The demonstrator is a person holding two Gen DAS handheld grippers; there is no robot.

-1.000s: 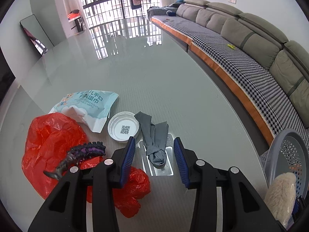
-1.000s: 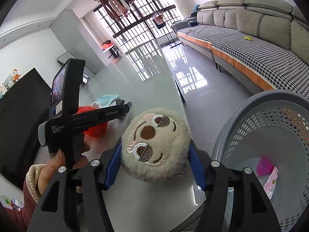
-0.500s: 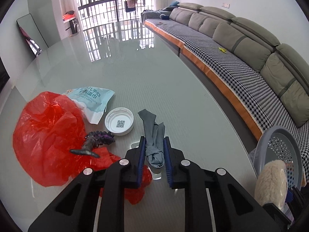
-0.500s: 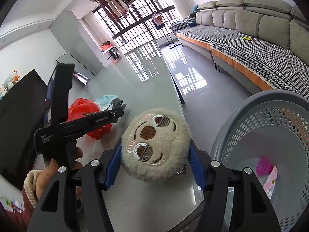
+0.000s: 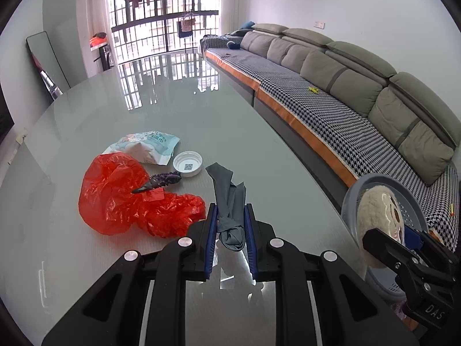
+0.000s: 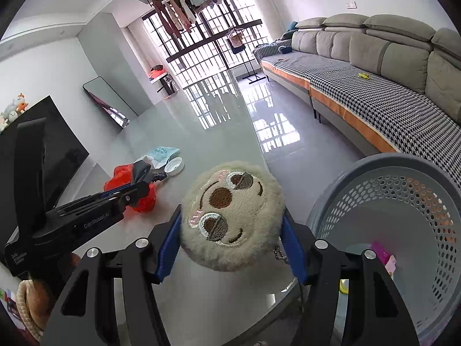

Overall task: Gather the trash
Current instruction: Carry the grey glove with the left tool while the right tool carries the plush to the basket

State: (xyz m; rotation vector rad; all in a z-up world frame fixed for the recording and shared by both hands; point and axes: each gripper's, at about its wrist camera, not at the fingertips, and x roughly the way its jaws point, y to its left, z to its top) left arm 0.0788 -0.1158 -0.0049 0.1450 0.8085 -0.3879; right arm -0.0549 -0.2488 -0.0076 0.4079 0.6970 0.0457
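The left tongs (image 5: 230,232) are clamped on the bunched end of a limp grey fabric sock (image 5: 229,201), whose free end trails toward the pale glass worktop (image 5: 173,109). Dragged sideways, it could snag the crumpled red plastic bag (image 5: 129,199) or knock the white round lid (image 5: 188,167) beside it. The right tongs (image 6: 232,233) grip a round beige plush sloth face (image 6: 230,216) by the worktop's edge, beside the grey perforated plastic basket (image 6: 403,201); a loose squeeze could drop it outside. Both sets of tongs angle downward
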